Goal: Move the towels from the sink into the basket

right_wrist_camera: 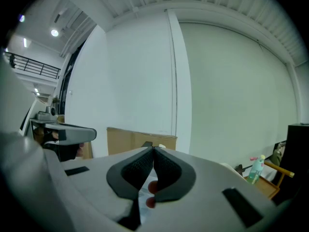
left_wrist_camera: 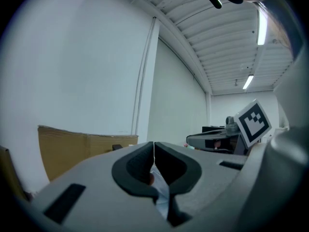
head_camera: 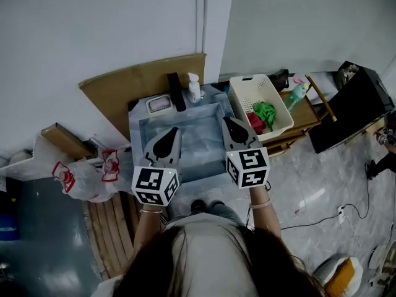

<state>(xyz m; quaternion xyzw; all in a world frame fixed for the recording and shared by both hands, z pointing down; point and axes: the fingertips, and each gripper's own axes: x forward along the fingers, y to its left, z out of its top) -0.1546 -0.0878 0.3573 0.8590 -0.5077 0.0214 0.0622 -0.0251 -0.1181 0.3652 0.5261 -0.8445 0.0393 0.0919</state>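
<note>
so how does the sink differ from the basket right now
The sink is a wide blue-grey basin with no towel visible; the basket is narrower, white and slatted, holding a red towel and a green towel. Sink sits left, basket right. Both are open-topped rectangles.

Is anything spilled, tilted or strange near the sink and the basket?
Nothing stands out. The white slotted plastic basket sits upright on its wooden stand, with the red towel and green towel inside. The pale blue sink shows no spill.

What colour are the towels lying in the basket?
One red towel and one green towel, seen best in the head view.
</note>
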